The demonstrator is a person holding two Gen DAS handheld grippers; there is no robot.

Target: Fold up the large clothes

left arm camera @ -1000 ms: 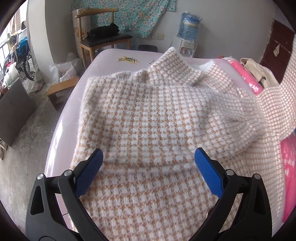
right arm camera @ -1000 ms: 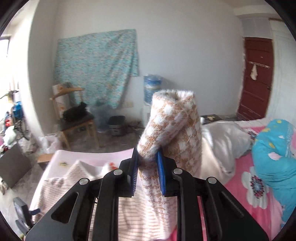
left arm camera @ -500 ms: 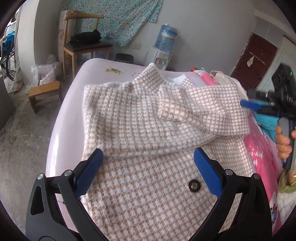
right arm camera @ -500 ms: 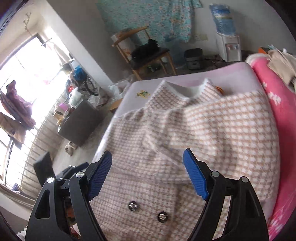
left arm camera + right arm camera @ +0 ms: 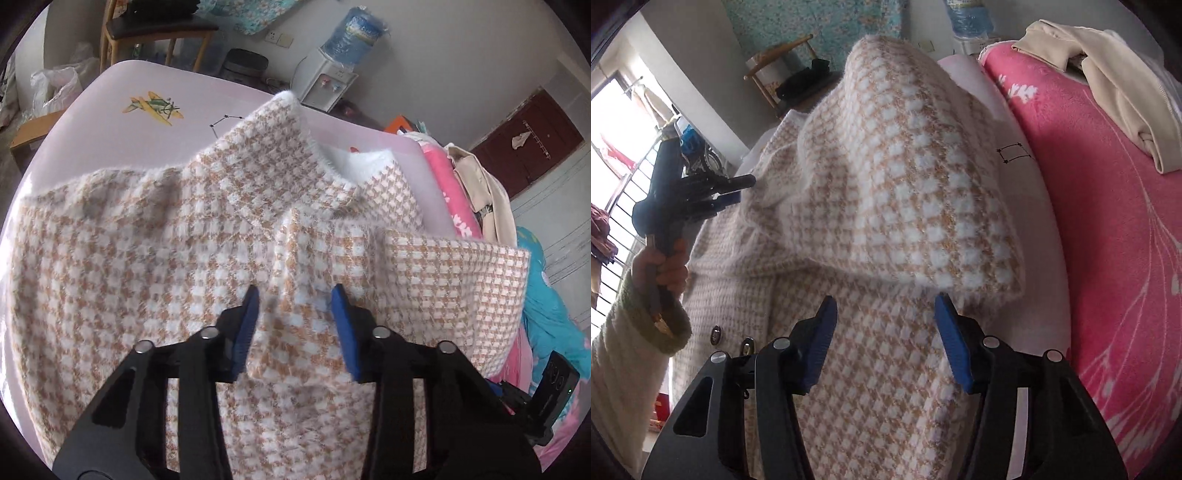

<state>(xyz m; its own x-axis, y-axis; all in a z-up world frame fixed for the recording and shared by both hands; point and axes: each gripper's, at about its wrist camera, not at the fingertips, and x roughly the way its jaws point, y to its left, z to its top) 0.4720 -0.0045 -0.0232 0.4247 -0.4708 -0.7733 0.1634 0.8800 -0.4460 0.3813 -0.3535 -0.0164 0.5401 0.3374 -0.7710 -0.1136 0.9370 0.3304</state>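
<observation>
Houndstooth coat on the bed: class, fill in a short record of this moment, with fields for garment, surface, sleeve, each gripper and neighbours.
garment: tan-and-white fuzzy coat, spread front up
surface: pale pink sheet
sleeve: folded across the chest
left gripper: jaws have just been closing, pinching a raised fold of the coat
right gripper: jaws have just been closing, apart above the coat, nothing gripped
neighbours: pink blanket, beige garment on it
</observation>
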